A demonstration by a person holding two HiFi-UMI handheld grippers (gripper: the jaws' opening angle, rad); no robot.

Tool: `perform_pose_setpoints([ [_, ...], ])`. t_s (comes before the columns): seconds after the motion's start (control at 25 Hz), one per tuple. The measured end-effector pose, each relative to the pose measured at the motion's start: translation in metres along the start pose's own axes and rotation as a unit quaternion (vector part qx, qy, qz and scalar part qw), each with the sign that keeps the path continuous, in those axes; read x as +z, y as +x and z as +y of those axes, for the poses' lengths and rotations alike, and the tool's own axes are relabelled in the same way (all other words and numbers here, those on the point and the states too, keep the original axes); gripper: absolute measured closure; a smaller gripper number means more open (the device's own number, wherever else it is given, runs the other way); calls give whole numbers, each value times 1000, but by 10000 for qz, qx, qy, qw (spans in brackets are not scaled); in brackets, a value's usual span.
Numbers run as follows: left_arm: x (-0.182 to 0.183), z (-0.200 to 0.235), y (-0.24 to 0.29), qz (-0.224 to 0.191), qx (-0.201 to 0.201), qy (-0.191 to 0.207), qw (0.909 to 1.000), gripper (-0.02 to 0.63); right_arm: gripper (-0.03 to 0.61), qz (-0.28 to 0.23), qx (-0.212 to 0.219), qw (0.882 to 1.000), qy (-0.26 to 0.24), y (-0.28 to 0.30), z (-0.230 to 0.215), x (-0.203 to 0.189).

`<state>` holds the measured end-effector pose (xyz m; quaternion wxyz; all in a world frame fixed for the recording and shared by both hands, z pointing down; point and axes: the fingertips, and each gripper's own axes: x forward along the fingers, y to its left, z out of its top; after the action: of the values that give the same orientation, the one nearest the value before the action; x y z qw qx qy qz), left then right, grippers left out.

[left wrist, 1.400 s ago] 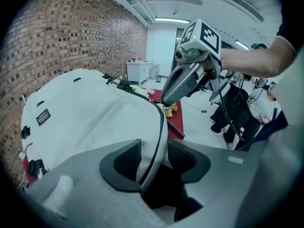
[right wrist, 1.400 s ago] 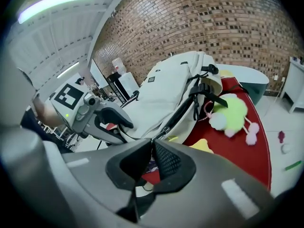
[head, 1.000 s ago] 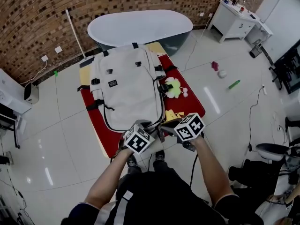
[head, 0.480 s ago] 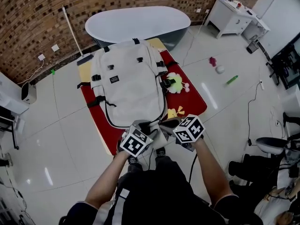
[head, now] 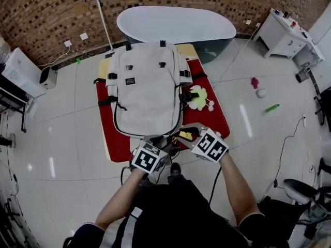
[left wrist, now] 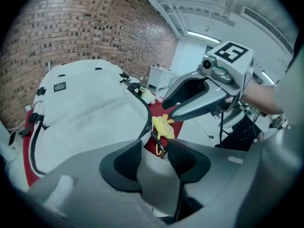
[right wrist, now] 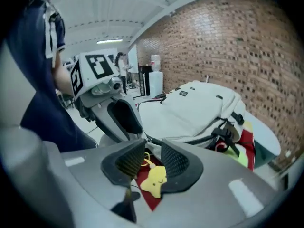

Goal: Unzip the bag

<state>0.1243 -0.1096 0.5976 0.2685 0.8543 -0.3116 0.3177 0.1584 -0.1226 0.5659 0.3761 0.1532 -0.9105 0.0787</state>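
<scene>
Lying still zipped on the red mat [head: 216,117], the bag [head: 147,94] has a near-edge fold clamped by the left gripper [left wrist: 154,148]. The right gripper [right wrist: 153,153], jaws just opening, straddles a yellow star charm [right wrist: 154,179] untouched. Next: pinch the zip pull [left wrist: 159,145] squarely.

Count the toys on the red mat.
2: a green-and-white plush just right of the bag, and a yellow star at the near corner of the mat. More may lie hidden under the bag.
</scene>
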Motion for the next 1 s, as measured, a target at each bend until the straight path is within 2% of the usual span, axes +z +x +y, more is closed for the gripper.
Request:
perform_pose_setpoints([
  [0.12,2,-4,4,-5,190,-509,9985,436,437,257,199,9909,-1308,11,-3,-6],
  [0.28,-2,1,16,119,572,-1004,9932,434,395,619,786,9551,-2788,32,-5,-15],
  [0.4,-9,-2,26,281,714,-1227,9895,436,393,820,1073,9299,-3421,41,-2,-23],
  [0.52,-12,7,27,393,1159,-1141,9859,475,393,871,1257,9069,-3926,49,-6,-24],
  [0.6,-12,8,26,303,1278,-1175,9844,490,393,988,1274,8862,-4344,57,-10,-31],
  [0.68,-11,8,26,199,1314,-1222,9836,492,438,1041,1253,8716,-4624,65,-14,-37],
  [0.72,-12,6,27,220,1332,-1244,9830,491,472,1001,1246,8720,-4626,65,-15,-36],
  [0.8,-16,5,28,314,1383,-1285,9815,491,513,842,1207,8813,-4491,60,-16,-28],
  [1.0,-3,3,26,150,1432,-1372,9800,491,540,514,1181,8983,-4200,47,-16,-3],
])
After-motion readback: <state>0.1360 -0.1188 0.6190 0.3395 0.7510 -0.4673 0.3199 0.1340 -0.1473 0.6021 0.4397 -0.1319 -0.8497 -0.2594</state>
